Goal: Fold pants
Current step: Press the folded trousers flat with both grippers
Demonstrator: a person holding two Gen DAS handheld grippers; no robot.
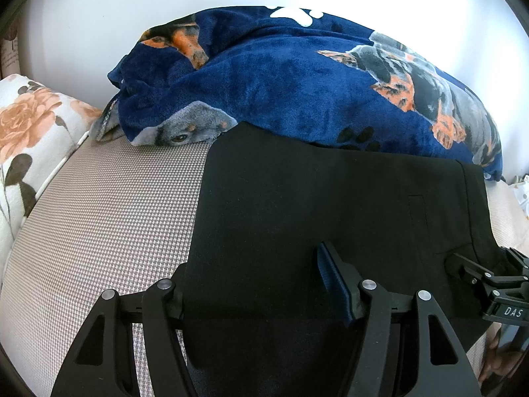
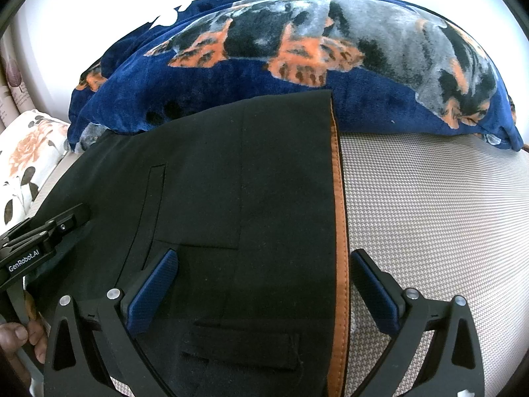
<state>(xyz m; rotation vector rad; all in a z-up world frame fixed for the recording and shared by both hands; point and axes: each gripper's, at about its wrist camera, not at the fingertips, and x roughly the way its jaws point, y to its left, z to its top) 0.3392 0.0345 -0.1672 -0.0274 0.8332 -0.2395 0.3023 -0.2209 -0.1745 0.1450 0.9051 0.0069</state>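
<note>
Black pants (image 1: 314, 205) lie folded flat on a beige woven mattress (image 1: 109, 218). In the right wrist view the pants (image 2: 231, 182) show a brown waistband lining (image 2: 340, 218) along their right edge and a pocket slit. My left gripper (image 1: 254, 284) is open, straddling the pants' left edge; its left finger is hidden under the cloth. My right gripper (image 2: 264, 287) is open, with its fingers on either side of the waistband end. Each gripper shows at the edge of the other's view: the right gripper (image 1: 489, 281), the left gripper (image 2: 43, 235).
A navy fleece blanket (image 1: 297, 79) with dog prints is heaped right behind the pants, touching their far edge. A floral pillow (image 1: 29, 139) lies at the left. A white wall stands behind. Bare mattress (image 2: 429, 205) extends to the right.
</note>
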